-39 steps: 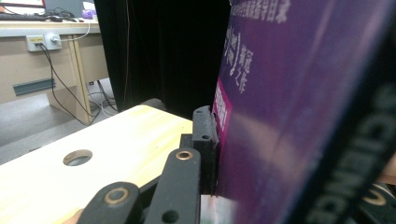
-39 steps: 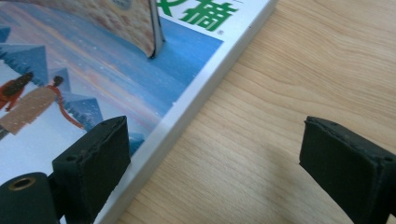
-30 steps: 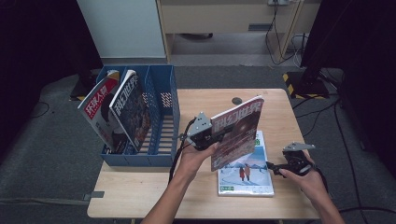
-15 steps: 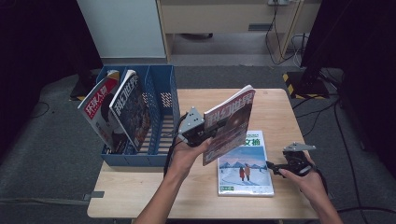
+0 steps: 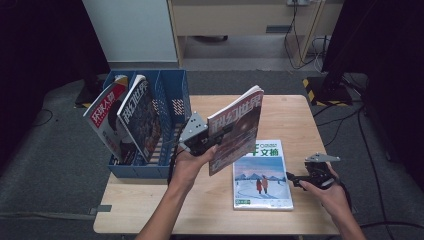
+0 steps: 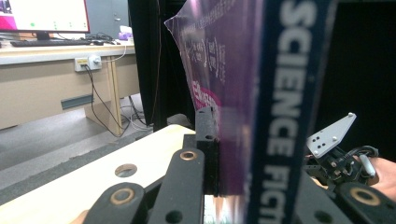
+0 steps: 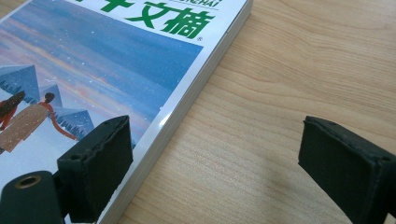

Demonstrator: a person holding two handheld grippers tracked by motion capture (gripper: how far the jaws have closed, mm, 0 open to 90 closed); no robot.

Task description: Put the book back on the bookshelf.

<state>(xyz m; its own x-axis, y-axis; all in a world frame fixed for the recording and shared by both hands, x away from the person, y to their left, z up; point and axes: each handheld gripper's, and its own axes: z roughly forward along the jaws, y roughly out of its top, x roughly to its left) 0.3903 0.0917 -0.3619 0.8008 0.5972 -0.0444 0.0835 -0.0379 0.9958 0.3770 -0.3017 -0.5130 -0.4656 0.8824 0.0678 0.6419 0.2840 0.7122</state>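
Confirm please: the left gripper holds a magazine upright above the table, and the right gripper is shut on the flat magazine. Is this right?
Not quite. The right gripper is open beside the flat magazine's edge, as the right gripper view shows. The left gripper does hold a magazine upright.

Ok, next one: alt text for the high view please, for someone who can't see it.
A person's left gripper holds a purple magazine upright above a wooden table, beside a blue file rack holding two magazines. A snow-scene magazine lies flat on the table, with the right gripper at its right edge.
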